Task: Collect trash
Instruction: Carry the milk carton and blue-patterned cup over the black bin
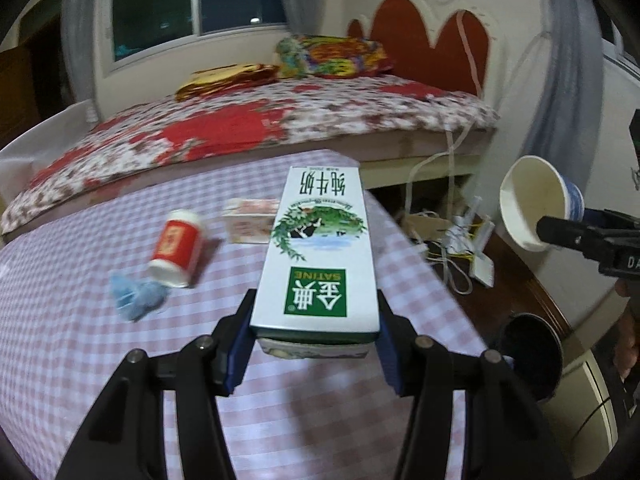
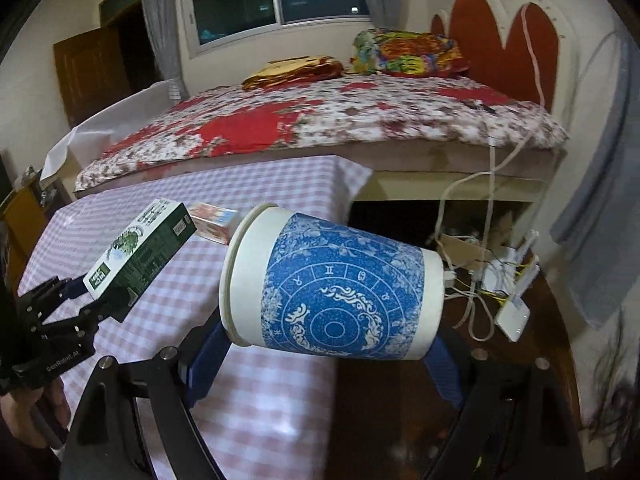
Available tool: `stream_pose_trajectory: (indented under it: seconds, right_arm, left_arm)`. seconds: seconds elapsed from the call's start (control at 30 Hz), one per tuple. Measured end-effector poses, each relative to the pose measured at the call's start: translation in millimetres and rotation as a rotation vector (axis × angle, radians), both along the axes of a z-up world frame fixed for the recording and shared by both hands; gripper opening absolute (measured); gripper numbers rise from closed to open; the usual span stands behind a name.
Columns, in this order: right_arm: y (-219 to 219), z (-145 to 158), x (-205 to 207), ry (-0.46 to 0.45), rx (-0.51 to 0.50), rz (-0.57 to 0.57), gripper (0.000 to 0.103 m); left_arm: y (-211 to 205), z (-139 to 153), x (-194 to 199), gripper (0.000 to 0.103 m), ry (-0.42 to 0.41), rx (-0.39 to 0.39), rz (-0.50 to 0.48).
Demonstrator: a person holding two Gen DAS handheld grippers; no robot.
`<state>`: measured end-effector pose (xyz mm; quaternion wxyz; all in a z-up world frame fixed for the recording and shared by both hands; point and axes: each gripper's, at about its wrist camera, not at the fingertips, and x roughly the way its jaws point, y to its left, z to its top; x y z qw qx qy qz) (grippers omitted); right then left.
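Observation:
My left gripper (image 1: 314,332) is shut on a white-and-green milk carton (image 1: 320,248), held lengthwise above the pink checked tablecloth (image 1: 80,360). The same carton (image 2: 140,248) shows at the left of the right wrist view, in the left gripper (image 2: 96,300). My right gripper (image 2: 328,356) is shut on a blue-and-white paper cup (image 2: 336,288), lying sideways with its mouth to the left. That cup (image 1: 540,204) appears at the right edge of the left wrist view. On the cloth lie a red-and-white bottle (image 1: 178,246), crumpled blue paper (image 1: 136,296) and a small pink box (image 1: 250,220).
A dark round bin (image 1: 528,356) sits low beside the table's right edge. A dark wooden stand with a white router (image 2: 512,312) and tangled cables (image 2: 472,240) stands to the right. A bed (image 2: 320,120) with a flowered cover runs behind the table.

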<state>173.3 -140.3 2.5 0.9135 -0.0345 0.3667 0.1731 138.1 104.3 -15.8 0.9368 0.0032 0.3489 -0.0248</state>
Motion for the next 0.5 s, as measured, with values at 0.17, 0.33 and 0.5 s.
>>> stream_pose_trajectory:
  seconds: [0.17, 0.33, 0.5]
  right_arm:
    - [-45, -1, -8, -0.005, -0.003, -0.057, 0.088]
    - [-83, -3, -19, -0.009, -0.003, -0.106, 0.088]
    - [-116, -9, -28, 0.002, -0.012, -0.149, 0.088]
  left_arm:
    - [-39, 2, 4, 0.055, -0.001, 0.001, -0.085]
    - [-74, 1, 7, 0.055, 0.006, 0.013, -0.158]
    - [-108, -2, 9, 0.055, 0.018, 0.02, -0.225]
